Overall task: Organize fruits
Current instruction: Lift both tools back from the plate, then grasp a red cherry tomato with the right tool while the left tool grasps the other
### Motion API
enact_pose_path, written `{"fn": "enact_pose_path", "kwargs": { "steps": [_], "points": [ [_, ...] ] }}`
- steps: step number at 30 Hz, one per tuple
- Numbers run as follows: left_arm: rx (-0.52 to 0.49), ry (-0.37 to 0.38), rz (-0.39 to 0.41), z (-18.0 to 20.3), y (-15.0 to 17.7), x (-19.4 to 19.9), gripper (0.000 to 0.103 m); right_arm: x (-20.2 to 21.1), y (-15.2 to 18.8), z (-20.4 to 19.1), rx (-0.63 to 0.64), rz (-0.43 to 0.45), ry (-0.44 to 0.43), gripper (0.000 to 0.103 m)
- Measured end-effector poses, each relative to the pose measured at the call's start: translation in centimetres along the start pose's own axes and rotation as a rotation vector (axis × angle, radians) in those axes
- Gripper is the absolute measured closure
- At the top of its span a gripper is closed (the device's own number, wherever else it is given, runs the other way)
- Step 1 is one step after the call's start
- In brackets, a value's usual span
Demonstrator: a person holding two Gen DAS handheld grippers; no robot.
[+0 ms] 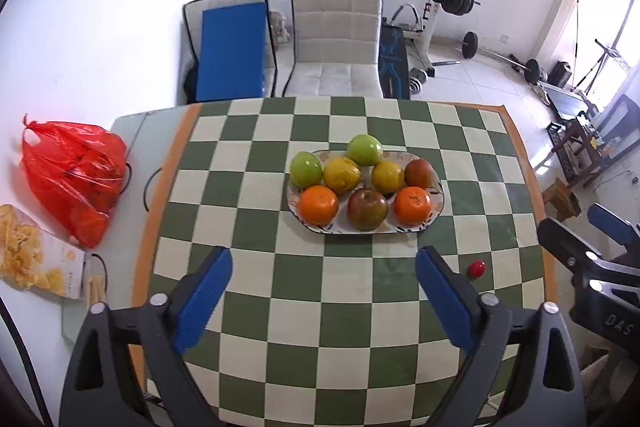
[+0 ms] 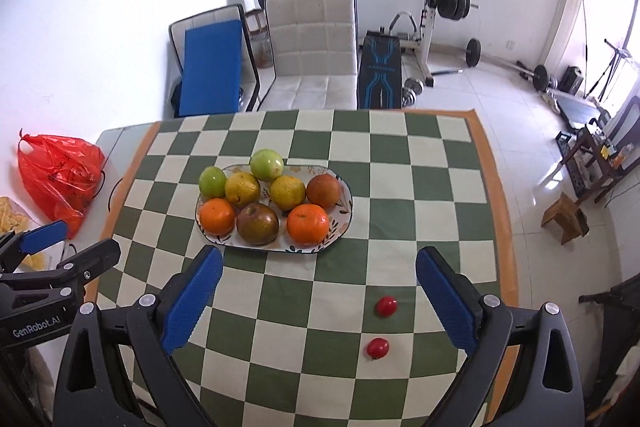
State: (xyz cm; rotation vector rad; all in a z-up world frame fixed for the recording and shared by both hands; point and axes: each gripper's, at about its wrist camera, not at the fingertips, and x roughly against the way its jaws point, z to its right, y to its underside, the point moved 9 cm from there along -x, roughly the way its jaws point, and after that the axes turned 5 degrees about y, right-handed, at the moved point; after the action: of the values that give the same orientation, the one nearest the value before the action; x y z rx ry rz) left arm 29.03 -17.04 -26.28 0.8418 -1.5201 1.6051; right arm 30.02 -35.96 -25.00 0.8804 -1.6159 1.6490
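An oval patterned plate (image 1: 434, 213) (image 2: 344, 223) on the green-and-white checkered table holds several fruits: green apples (image 1: 306, 169) (image 2: 267, 164), yellow lemons (image 1: 342, 174) (image 2: 242, 189), oranges (image 1: 319, 205) (image 2: 307, 223) and reddish-brown apples (image 1: 367, 209) (image 2: 257, 222). Two small red tomatoes (image 2: 386, 306) (image 2: 377, 347) lie on the cloth near me; one shows in the left wrist view (image 1: 477, 268). My left gripper (image 1: 323, 287) is open and empty, short of the plate. My right gripper (image 2: 319, 291) is open and empty, with the tomatoes between its fingers' lines.
A red plastic bag (image 1: 74, 175) (image 2: 60, 179) and a snack packet (image 1: 24, 255) lie left of the cloth. A white chair (image 1: 336, 39) stands behind the table, with gym gear beyond. The table's right edge (image 2: 502, 227) drops to the floor.
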Motion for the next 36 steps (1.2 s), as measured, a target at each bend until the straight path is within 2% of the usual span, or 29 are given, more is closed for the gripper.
{"fn": "enact_pose_path", "kwargs": {
  "steps": [6,13,16,19,23,26,27,32,36],
  "points": [
    [0.002,0.009,0.042,0.2,0.5,2.1,0.002,4.1,0.5,0.4,-0.002,0.055,0.007,0.002],
    [0.007,0.016,0.046,0.8,1.2,2.5,0.002,5.8,1.2,0.7,-0.017,0.063,0.005,0.002],
    [0.017,0.015,0.053,1.0,1.1,2.1,0.002,5.6,1.3,0.8,-0.04,0.055,-0.024,0.002],
    [0.018,0.015,0.051,1.5,0.9,1.0,0.002,4.9,1.4,1.2,-0.101,0.046,-0.089,0.002],
    [-0.031,-0.005,-0.016,3.0,1.2,-2.1,0.002,1.5,2.6,3.6,-0.168,-0.012,-0.09,0.003],
    [-0.081,-0.017,-0.091,4.8,2.1,-5.8,0.002,-2.7,4.2,5.5,-0.205,-0.101,-0.089,0.016],
    [-0.1,-0.02,-0.11,5.4,2.4,-7.0,0.002,-4.1,4.9,6.1,-0.216,-0.127,-0.089,0.024],
    [-0.177,-0.079,-0.206,7.6,4.7,-13.7,0.002,-12.2,8.8,8.4,-0.243,-0.262,-0.079,0.034],
    [-0.217,-0.12,-0.274,8.9,6.2,-18.0,0.002,-18.5,11.6,9.8,-0.273,-0.363,-0.081,0.047]
  ]
}}
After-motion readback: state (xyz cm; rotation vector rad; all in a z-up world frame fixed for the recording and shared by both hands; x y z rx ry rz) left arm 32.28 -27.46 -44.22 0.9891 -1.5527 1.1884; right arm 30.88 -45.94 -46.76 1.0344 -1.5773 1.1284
